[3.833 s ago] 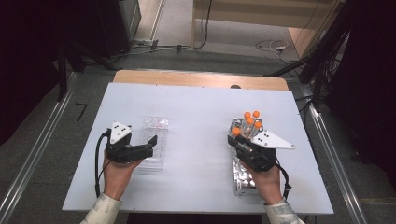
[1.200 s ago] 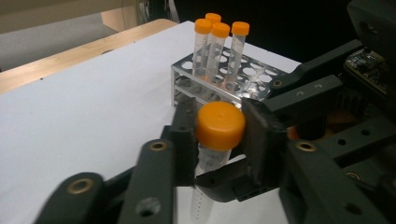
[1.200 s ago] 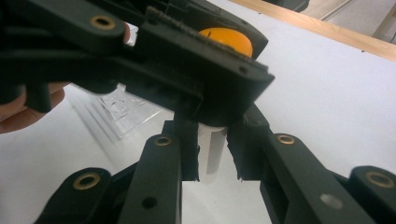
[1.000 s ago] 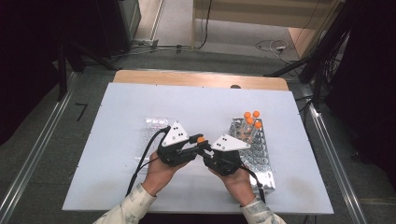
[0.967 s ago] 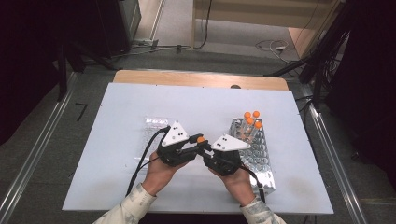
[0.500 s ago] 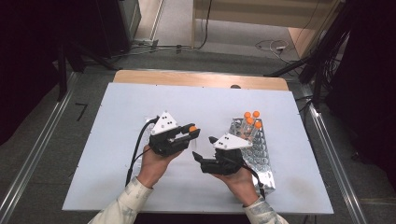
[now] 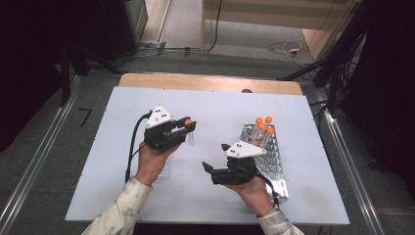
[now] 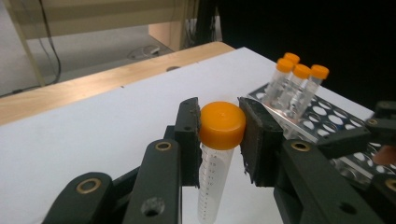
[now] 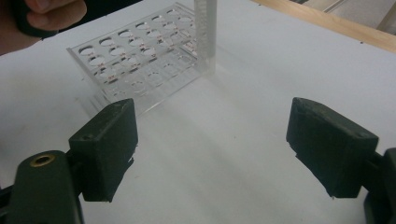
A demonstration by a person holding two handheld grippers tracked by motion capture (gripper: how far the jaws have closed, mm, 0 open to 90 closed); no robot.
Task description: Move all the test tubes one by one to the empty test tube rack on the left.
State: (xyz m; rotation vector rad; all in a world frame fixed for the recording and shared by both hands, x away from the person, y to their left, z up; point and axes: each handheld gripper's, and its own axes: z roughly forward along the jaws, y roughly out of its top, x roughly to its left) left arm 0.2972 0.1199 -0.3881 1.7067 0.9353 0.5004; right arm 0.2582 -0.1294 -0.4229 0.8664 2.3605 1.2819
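Observation:
My left gripper is shut on the orange cap of a clear graduated tube, which hangs upright below the jaws above the white table. My right gripper sits nearer the person and to the right, pointing left. Its jaws have just been opening and now stand open with nothing between them. In the right gripper view the lower end of the tube hangs over the corner of a clear plastic rack.
A perforated metal rack lies at the right of the white table, with several orange-capped tubes standing at its far end. A wooden edge runs along the table's far side.
The two grippers were together on the tube at the table's middle. The right gripper has opened and let go. The left gripper has carried the tube left and away from the right one.

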